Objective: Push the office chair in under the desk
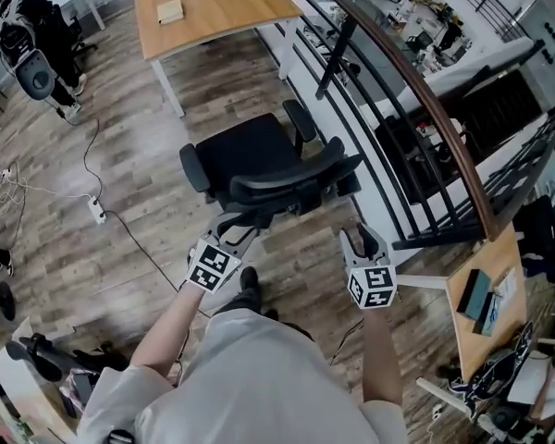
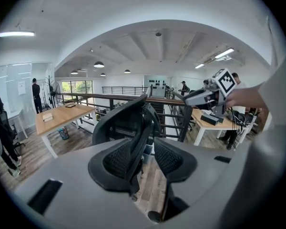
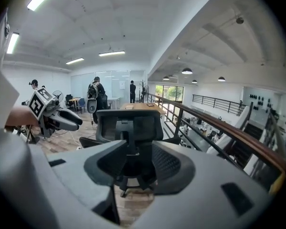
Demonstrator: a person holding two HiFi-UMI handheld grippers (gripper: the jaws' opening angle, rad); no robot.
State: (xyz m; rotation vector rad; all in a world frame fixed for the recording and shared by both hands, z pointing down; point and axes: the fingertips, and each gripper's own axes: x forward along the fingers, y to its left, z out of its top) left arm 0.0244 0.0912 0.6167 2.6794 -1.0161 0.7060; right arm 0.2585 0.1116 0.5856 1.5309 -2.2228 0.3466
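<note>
The black office chair (image 1: 259,165) stands on the wood floor, its seat facing the wooden desk (image 1: 213,7) and about a chair's length short of it. My left gripper (image 1: 231,229) is right behind the left end of the backrest; I cannot tell if it touches. In the left gripper view the jaws (image 2: 145,144) stand open, with the backrest (image 2: 124,123) seen edge-on through the gap. My right gripper (image 1: 365,240) hangs behind and to the right of the chair, clear of it. Its jaws (image 3: 136,156) are open and empty, with the chair back (image 3: 133,123) ahead.
A dark railing with a wooden handrail (image 1: 416,91) runs close along the chair's right side. A power strip and cable (image 1: 97,211) lie on the floor to the left. A person (image 1: 37,44) stands at the far left. A second desk (image 1: 486,294) is at the right.
</note>
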